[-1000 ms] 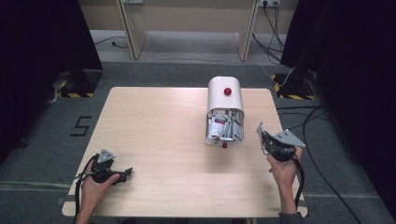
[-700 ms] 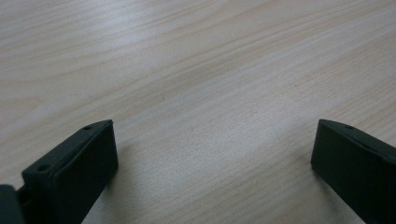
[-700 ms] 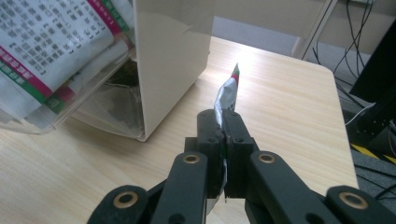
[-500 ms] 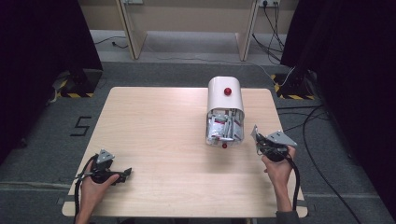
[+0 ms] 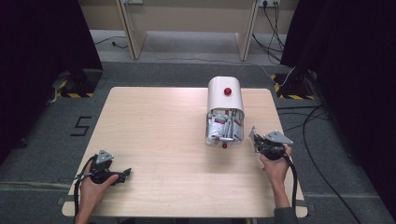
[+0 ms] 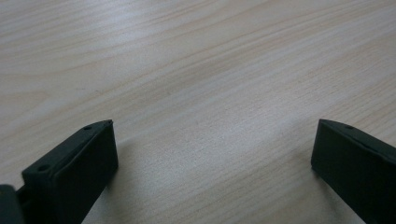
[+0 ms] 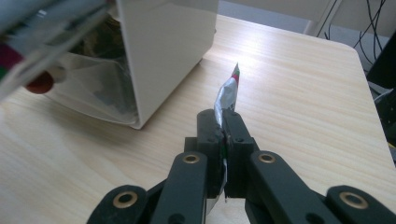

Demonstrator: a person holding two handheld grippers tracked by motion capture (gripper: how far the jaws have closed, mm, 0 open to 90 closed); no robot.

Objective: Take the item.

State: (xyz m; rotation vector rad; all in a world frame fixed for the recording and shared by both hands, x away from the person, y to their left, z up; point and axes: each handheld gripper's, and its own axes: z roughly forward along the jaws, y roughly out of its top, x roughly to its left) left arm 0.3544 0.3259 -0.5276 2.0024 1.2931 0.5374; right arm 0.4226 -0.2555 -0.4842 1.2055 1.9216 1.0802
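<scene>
Down at the near left corner, the left gripper [image 5: 125, 173] rests low over the table [image 5: 154, 140] just as it did a second ago — its own view shows both jaws spread wide with nothing but bare wood grain between them. No part in the action yet.

Over on the right, things are moving. The right gripper [image 5: 256, 142] has slid in toward the middle of the table over the last second and now sits just beside the near right corner of the white box [image 5: 225, 95]. Its jaws are clamped tight on a thin foil packet [image 7: 227, 95], silver with a touch of red and green at the tip, held edge-up and sticking out past the fingertips. In the high view the packet [image 5: 253, 138] shows as a small pale flag standing off the gripper's front, clear of the table.

Farther back, the box lies on its side with its open mouth facing the person, and a bundle of similar packets [image 5: 223, 127] crowds that opening; a small red ball [image 5: 224, 145] sits at the lip and a red knob [image 5: 227, 91] on top.

So the packet is travelling toward the box mouth — it looks like packing, not unpacking, though that is a guess. The next job would be angling the packet into a crowded slot without snagging its neighbours.
</scene>
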